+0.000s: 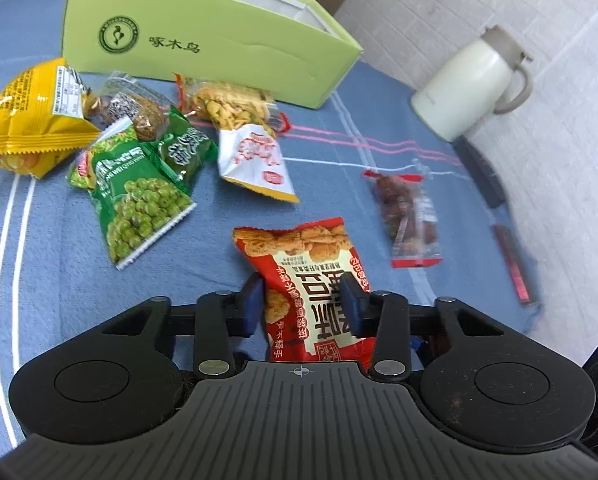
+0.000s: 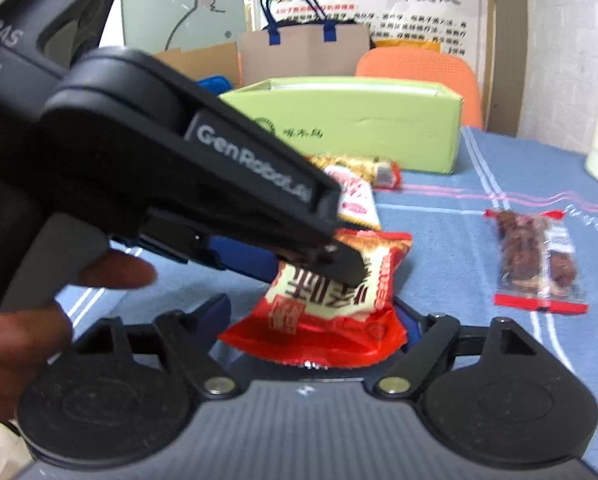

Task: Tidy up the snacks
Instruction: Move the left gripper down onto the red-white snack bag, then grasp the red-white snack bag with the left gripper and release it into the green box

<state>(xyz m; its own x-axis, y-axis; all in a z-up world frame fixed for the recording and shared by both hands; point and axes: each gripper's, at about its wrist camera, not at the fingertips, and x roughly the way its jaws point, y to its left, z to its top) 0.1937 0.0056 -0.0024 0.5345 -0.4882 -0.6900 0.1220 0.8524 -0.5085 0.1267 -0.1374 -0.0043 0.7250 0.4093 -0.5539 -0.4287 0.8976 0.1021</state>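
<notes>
Red snack packet (image 1: 315, 280) between left jaws, gripped.

Blue striped tablecloth (image 1: 339, 184) carries green box (image 1: 203, 52), scattered snack packets (image 1: 139, 200), white jug (image 1: 467, 84).

Right wrist view. Left gripper (image 2: 339, 264) enters from upper left, its jaws clamped on a red snack packet (image 2: 331, 300) at frame centre. A hand (image 2: 39, 312) holds its handle at left. Right gripper (image 2: 319, 312) at bottom, jaws spread either side of the packet's lower end; contact unclear. Green box (image 2: 379, 120) behind on the blue table (image 2: 479, 340). Clear packet of brown snacks (image 2: 535, 264) at right.
</notes>
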